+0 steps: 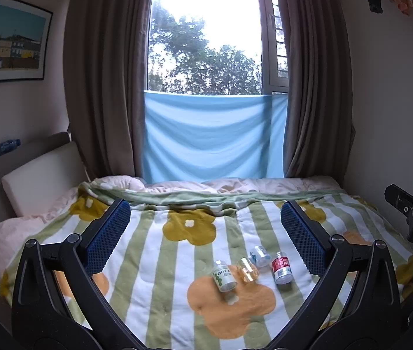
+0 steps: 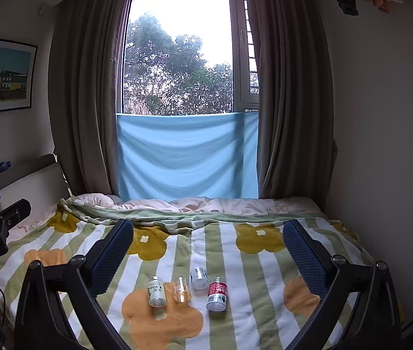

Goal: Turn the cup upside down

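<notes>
Item: small clear amber cup (image 2: pixel 182 289), on the striped floral quilt (image 2: pixel 253 265), between labelled bottles.
My left gripper (image 1: pixel 205 233) and right gripper (image 2: pixel 208 250) gape empty; the cup is likely light, slick: grip mid-wall.

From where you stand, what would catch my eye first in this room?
Probably the bright window straight ahead, between brown curtains, with a pale blue cloth hung across its lower part. Next, the flowered blanket on the bed, where four small containers sit close together: a green-labelled bottle, a clear amber cup, a clear bottle and a red-labelled bottle. Nearest, open black tongs with blue pads frame the view.
</notes>
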Motion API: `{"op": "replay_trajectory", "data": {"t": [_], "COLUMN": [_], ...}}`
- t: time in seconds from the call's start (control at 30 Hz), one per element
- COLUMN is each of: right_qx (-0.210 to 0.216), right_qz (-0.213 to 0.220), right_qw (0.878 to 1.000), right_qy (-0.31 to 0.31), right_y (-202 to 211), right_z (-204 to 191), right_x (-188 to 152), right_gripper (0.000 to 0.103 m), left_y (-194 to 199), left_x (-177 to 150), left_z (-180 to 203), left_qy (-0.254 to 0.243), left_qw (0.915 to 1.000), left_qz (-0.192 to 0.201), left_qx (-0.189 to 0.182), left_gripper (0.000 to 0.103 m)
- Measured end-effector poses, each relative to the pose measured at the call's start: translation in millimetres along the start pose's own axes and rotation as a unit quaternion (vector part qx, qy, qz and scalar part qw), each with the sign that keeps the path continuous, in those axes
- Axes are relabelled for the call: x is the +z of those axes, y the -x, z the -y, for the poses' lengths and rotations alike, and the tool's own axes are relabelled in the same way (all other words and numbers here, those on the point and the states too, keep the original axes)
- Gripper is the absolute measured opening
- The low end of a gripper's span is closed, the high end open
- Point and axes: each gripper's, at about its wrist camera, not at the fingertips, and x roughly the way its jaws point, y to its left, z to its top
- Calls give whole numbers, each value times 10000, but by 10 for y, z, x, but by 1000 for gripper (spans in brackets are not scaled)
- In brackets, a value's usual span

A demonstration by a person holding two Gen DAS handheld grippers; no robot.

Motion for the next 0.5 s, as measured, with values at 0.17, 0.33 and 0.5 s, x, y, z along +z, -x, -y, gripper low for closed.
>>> {"op": "replay_trajectory", "data": {"t": [0.17,0.33,0.5], "right_qx": [74,132,107], "right_qz": [-36,-19,0], "right_qw": [10000,9999,9999], "right_qy": [-54,-39,8], "right_y": [-20,-18,-31], "right_z": [17,-16,-42], "right_x": [25,34,33], "right_gripper": [102,102,102], "left_y": [-10,-30,-38], "left_x": [0,-5,-31], "left_z": [-65,-68,-62], "left_qy": [91,131,129], "left_qw": [9999,9999,9999], "left_qz": [-23,-33,-31], "left_qx": [-48,-56,-15], "left_gripper": [103,103,103]}}
